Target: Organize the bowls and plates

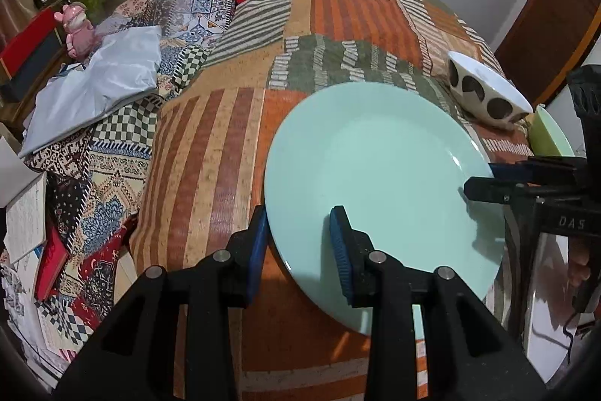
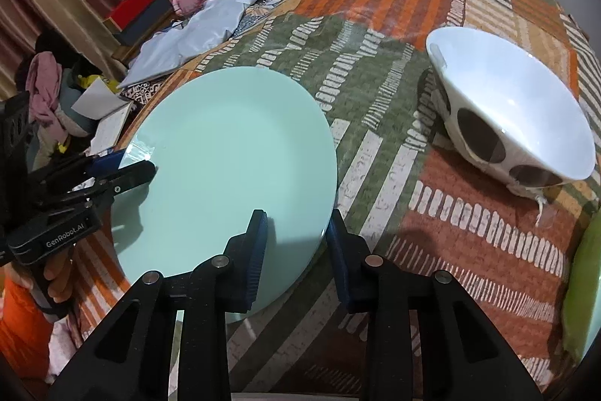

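Note:
A pale mint plate (image 1: 375, 175) (image 2: 229, 153) is held over the patchwork bedspread. My left gripper (image 1: 300, 243) straddles its left rim, one finger under and one on top, jaws closed on the rim. It also shows in the right wrist view (image 2: 124, 168). My right gripper (image 2: 296, 247) straddles the plate's right rim the same way, and shows in the left wrist view (image 1: 477, 183). A white bowl with dark spots (image 1: 484, 89) (image 2: 514, 111) lies tilted on the bedspread to the right. A green plate's edge (image 1: 548, 134) (image 2: 586, 284) sits at the far right.
The patchwork bedspread (image 1: 338, 36) covers the surface. A grey plastic bag (image 1: 97, 85) and a pink toy (image 1: 79, 29) lie at the left. Boxes and papers (image 1: 26, 213) are piled along the left side. A wooden door (image 1: 556, 17) is at the right.

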